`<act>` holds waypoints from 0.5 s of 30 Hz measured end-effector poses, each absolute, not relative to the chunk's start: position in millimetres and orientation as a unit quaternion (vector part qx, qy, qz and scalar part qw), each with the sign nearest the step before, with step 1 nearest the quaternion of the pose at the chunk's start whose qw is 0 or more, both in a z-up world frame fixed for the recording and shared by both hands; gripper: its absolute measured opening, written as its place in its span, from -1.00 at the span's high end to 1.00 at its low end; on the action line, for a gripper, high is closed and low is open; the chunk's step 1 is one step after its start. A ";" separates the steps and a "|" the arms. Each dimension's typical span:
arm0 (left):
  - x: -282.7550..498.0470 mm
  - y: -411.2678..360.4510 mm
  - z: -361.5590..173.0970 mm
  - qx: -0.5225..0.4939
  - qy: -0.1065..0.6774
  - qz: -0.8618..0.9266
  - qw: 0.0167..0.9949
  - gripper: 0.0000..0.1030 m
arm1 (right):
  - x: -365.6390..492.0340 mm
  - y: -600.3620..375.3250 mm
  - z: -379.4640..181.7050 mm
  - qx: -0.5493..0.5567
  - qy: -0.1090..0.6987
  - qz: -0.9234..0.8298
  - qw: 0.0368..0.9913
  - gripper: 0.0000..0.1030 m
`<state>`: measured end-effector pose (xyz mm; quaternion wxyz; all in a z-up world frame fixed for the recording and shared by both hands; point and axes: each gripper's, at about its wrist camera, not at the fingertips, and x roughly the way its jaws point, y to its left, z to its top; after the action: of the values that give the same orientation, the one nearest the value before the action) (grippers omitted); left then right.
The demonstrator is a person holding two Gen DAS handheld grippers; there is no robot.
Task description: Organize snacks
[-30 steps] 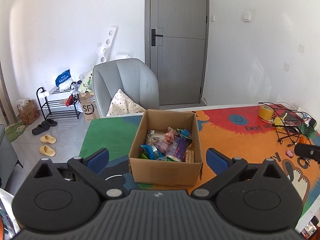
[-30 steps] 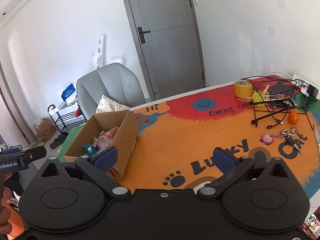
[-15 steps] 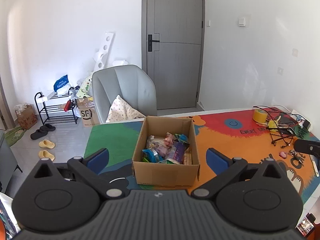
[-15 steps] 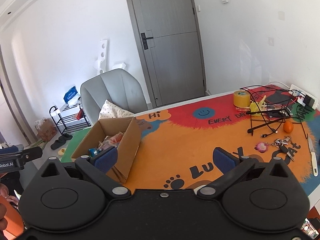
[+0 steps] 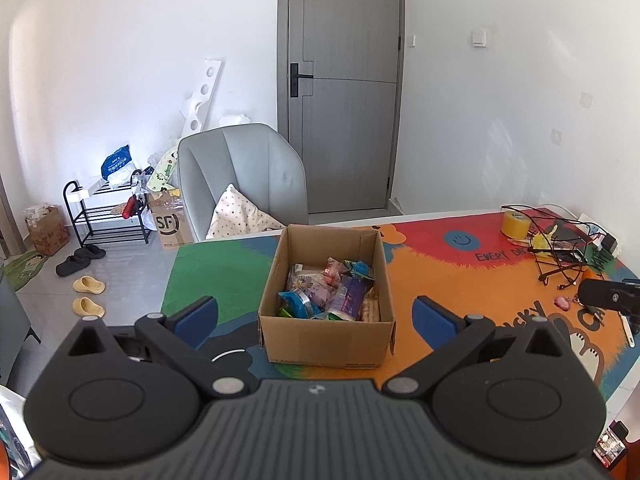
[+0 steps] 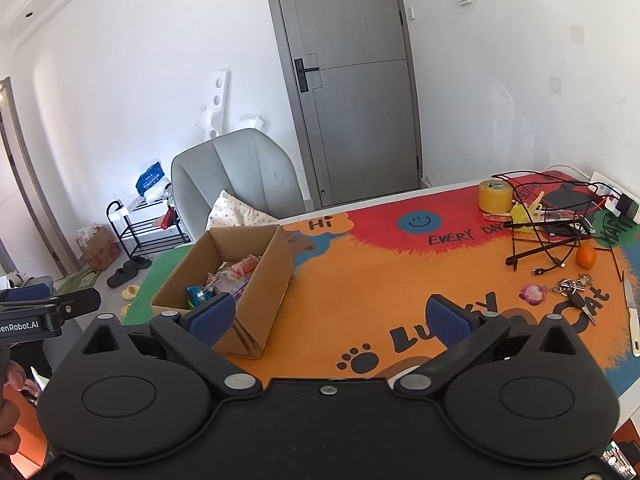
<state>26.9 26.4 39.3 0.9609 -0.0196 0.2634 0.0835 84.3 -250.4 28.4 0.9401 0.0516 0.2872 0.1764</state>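
Observation:
An open cardboard box (image 5: 326, 344) stands on the colourful table mat, holding several wrapped snack packets (image 5: 332, 292). My left gripper (image 5: 316, 316) hangs open in front of and above the box, nothing between its blue pads. In the right wrist view the same box (image 6: 260, 280) sits at the left with the snacks (image 6: 228, 280) showing inside. My right gripper (image 6: 328, 318) is open over the orange part of the mat (image 6: 360, 280), to the right of the box and apart from it.
A black wire rack (image 6: 552, 216), yellow tape roll (image 6: 495, 196), orange fruit (image 6: 586, 257), keys (image 6: 576, 292) and a white knife (image 6: 631, 320) lie at the table's right end. A grey chair (image 5: 240, 180) stands behind the table, a shoe rack (image 5: 108, 216) on the floor to the left.
Both grippers have drawn back and risen, so the box and table look smaller and lower in both views. Both stay open; nothing was picked up.

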 end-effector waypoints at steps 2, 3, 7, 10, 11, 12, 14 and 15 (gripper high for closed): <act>27.1 26.4 39.0 -0.020 0.265 0.082 0.961 -0.99 | 84.6 -250.8 28.0 0.053 0.288 0.179 0.939 -1.00; 27.4 26.4 38.7 -0.021 0.266 0.082 0.960 -0.99 | 85.3 -250.6 27.5 0.053 0.290 0.178 0.939 -1.00; 27.8 27.1 37.5 -0.025 0.267 0.083 0.960 -0.99 | 86.4 -250.7 26.2 0.056 0.295 0.177 0.937 -1.00; 28.4 28.1 37.6 -0.026 0.269 0.083 0.959 -0.99 | 86.4 -250.8 25.3 0.057 0.296 0.177 0.937 -1.00; 28.4 28.1 37.3 -0.026 0.269 0.083 0.959 -0.99 | 86.9 -250.7 25.1 0.057 0.298 0.177 0.936 -1.00; 28.3 28.1 37.2 -0.025 0.269 0.083 0.959 -0.99 | 86.7 -250.8 24.5 0.058 0.299 0.178 0.936 -1.00; 28.4 28.4 37.4 -0.026 0.269 0.083 0.959 -0.99 | 86.3 -250.5 23.8 0.058 0.300 0.179 0.935 -1.00; 28.2 28.8 37.5 -0.027 0.269 0.083 0.959 -0.99 | 86.7 -250.5 23.7 0.058 0.300 0.179 0.935 -1.00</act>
<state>28.2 28.8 37.5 0.9591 -0.0269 0.2694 0.0828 86.7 -250.5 23.7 0.9350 0.0583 0.3004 0.1793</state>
